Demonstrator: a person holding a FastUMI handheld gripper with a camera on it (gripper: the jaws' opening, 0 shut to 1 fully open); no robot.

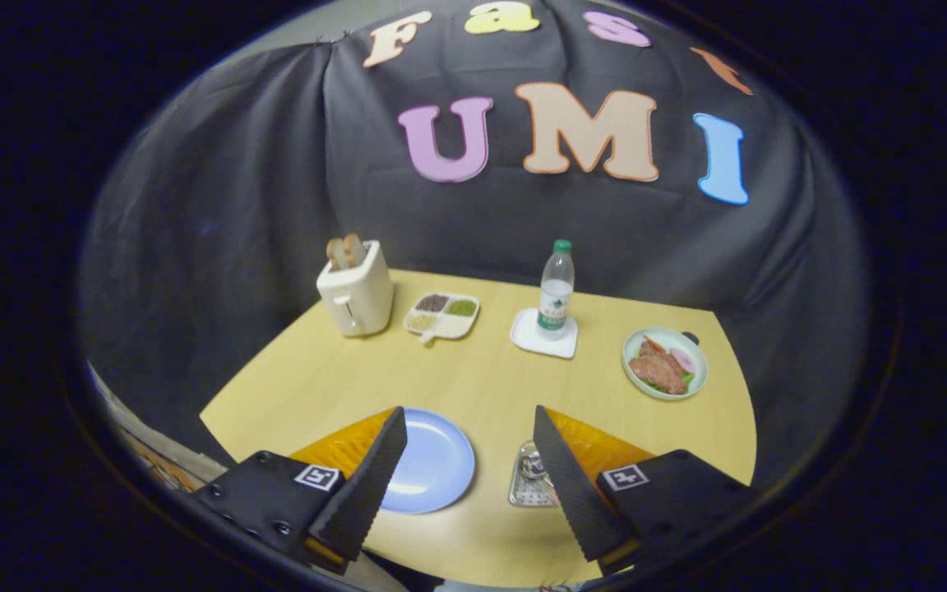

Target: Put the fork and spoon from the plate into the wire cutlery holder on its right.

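A light blue plate [432,464] lies on the yellow table just ahead of my left finger, which covers its left rim. Its visible surface is bare. To its right stands the wire cutlery holder [528,477], seen from above, with metal handles showing inside; my right finger hides its right side. My gripper [469,444] hovers above the table's near edge, open wide, with nothing between its fingers.
Farther back stand a white toaster [356,288] with bread slices, a white divided dish [443,315] of grains, a water bottle [556,289] on a white square coaster, and a plate of meat [664,363] at the right.
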